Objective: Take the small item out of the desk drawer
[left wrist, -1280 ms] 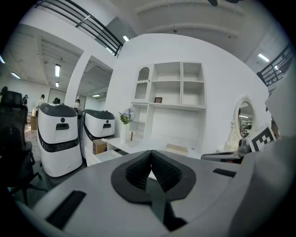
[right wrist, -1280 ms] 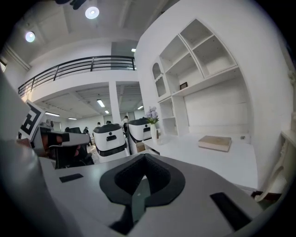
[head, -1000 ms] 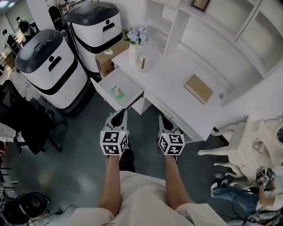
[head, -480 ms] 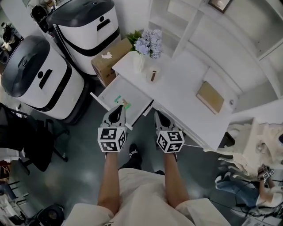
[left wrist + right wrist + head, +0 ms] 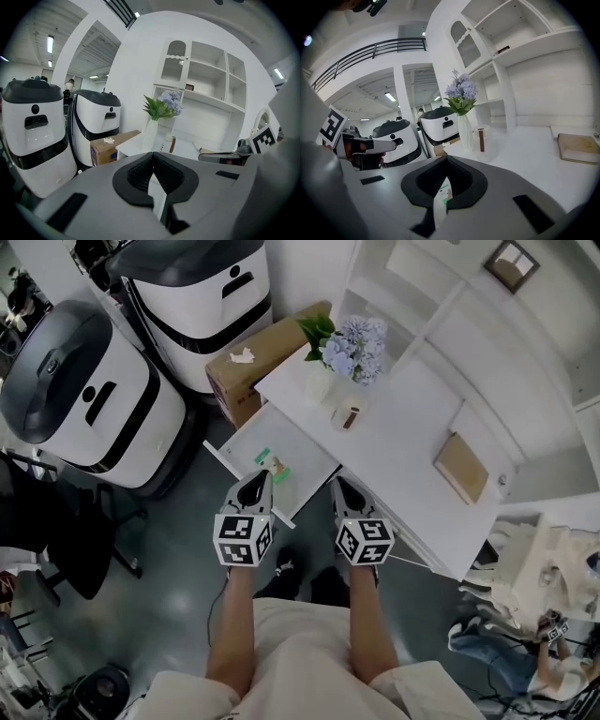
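Observation:
The white desk drawer stands pulled open at the desk's left end. In it lies a small green and white item. My left gripper hovers just before the drawer's front edge, shut and empty. To its right, my right gripper is level with the desk's front edge, also shut with nothing held. In the left gripper view the left gripper points toward the desk and the vase. Below the right gripper, the small item shows through the gap under the closed pads.
On the desk stand a vase of blue flowers, a small cup and a tan book. A cardboard box and two white and black machines are to the left. A white chair is on the right.
The head view has swung, so the desk sits more to the right. Both grippers stand closer to the drawer's front edge than a second ago. Their jaws stayed shut.

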`<state>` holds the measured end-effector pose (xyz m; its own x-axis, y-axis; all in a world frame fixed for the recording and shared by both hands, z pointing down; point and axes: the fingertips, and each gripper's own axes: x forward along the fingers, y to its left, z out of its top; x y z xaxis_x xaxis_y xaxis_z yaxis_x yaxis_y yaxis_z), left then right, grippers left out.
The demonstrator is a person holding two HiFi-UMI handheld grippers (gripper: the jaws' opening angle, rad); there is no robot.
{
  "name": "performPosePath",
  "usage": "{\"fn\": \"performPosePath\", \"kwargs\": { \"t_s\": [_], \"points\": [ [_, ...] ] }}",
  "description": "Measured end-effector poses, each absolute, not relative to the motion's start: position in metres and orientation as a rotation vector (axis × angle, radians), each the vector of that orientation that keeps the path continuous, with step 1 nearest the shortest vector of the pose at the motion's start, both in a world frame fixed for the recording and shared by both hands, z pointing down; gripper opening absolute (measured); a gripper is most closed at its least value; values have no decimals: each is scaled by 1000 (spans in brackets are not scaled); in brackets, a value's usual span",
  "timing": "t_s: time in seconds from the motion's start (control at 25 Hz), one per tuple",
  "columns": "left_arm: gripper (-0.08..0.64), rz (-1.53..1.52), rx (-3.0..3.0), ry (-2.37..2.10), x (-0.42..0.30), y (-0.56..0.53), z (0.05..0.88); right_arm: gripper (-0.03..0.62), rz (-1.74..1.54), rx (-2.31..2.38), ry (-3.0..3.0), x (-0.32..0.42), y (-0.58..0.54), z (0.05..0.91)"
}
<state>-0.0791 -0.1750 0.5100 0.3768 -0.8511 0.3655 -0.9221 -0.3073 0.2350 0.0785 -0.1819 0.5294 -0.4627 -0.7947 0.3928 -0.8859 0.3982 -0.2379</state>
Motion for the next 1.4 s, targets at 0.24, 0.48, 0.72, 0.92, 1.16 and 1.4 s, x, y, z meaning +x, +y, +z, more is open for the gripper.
{"fn": "performPosePath", "kwargs": {
  "t_s": [0.24,0.48,0.72,0.92,1.16,1.4],
  "points": [
    [17,251,2184,-1587,-102,-176,517,25,615,1424,-2474,58,-201,526],
    [17,259,2125,-1651,-116,-181,512,25,690,1219,-2526,23,-210,528],
    [17,269,2104,-1699,-120,-185,509,25,650,1059,-2424,0,-210,552],
    [17,259,2058,-1718,-126,-180,517,25,622,1013,-2373,-4,-217,565],
    [17,273,2051,-1712,-120,-171,523,26,546,928,-2339,-15,-226,581],
    [17,298,2025,-1724,-127,-156,531,97,501,856,-2296,-29,-235,599]
  ]
}}
